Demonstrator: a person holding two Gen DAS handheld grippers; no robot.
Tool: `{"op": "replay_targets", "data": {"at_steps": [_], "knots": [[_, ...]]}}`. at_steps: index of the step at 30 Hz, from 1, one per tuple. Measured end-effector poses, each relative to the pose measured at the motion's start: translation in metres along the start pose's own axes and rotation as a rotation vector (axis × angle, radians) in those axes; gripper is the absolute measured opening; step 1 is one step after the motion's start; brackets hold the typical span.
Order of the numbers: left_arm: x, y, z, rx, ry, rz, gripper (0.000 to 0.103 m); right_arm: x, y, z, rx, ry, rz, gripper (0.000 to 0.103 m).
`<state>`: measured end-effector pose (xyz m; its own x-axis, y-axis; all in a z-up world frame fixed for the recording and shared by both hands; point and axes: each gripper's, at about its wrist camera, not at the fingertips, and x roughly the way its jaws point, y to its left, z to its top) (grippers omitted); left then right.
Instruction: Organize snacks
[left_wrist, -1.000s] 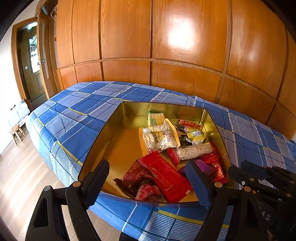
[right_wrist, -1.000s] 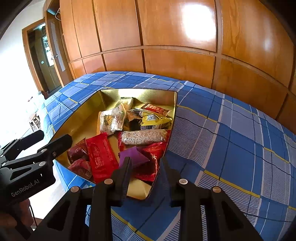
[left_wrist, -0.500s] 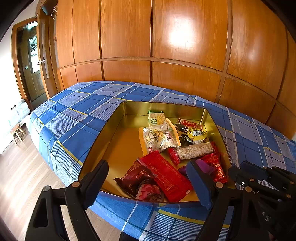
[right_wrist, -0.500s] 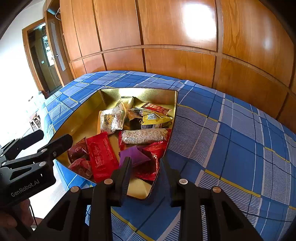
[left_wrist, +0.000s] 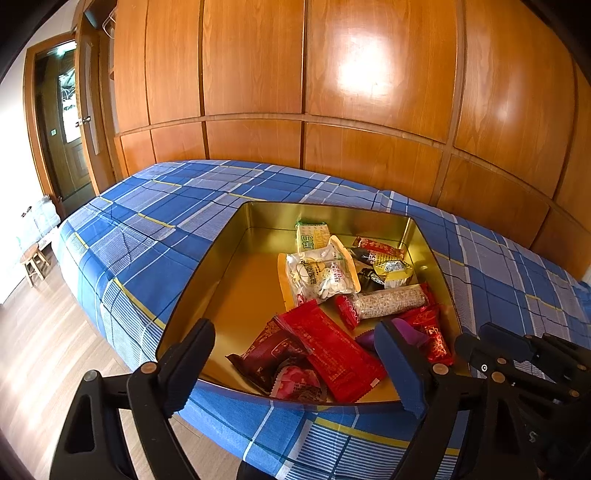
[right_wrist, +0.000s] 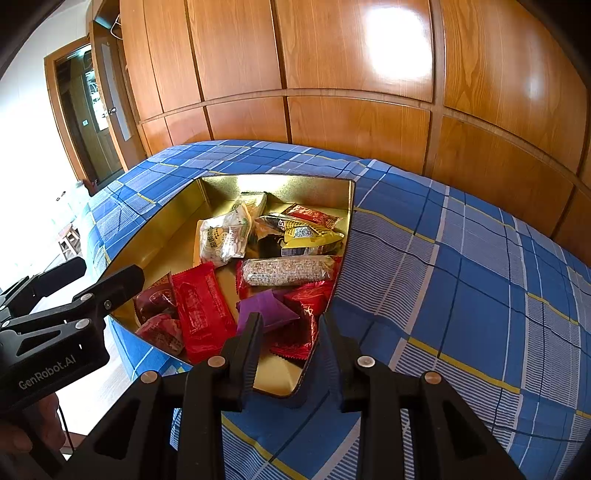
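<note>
Snacks heaped in a shallow gold metal tin (left_wrist: 236, 236) (right_wrist: 177, 206), set on a bed under a blue plaid sheet (left_wrist: 155, 229) (right_wrist: 461, 277), against glossy brown wooden wall panels (left_wrist: 369, 92).

Left gripper (left_wrist: 299, 354): spread wide, holding nothing, hovering at the tin's near rim. Between and just beyond its fingers, a long bright red foil packet (left_wrist: 328, 347) (right_wrist: 201, 306), lying flat at the near edge. Beside that, toward the left finger, a dark maroon wrapper (left_wrist: 269, 350) (right_wrist: 153, 295) over a pink-and-red wrapped sweet (left_wrist: 299, 384) (right_wrist: 162, 332).

Right gripper (right_wrist: 291, 332): fingers apart with a narrow gap, clamped on nothing, poised above the tin's near right corner. Just past the left fingertip, a small purple pyramid-shaped packet (right_wrist: 266, 310) (left_wrist: 406, 330); behind the gap, a crinkled red foil wrapper (right_wrist: 306, 306) (left_wrist: 430, 328), touching the purple one.

Farther back, well beyond both claws: a clear-wrapped grain bar with red ends (right_wrist: 288, 271) (left_wrist: 388, 302), lying crosswise; a transparent bag of pale seeds (right_wrist: 223, 238) (left_wrist: 319, 273); a yellow pouch (right_wrist: 310, 236) (left_wrist: 393, 269); a green-and-white packet (left_wrist: 312, 236) near the far wall of the tin.
</note>
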<state>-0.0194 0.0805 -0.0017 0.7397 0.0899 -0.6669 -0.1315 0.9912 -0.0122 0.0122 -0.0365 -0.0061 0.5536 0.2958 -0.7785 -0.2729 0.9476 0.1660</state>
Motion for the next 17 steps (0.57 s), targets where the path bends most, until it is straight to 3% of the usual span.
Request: {"op": "replay_targets", "data": {"at_steps": [17], "knots": [[0.000, 0.000, 0.002, -0.005, -0.015, -0.005, 0.093, -0.004, -0.012, 0.002, 0.015, -0.013, -0.009, 0.031]]}}
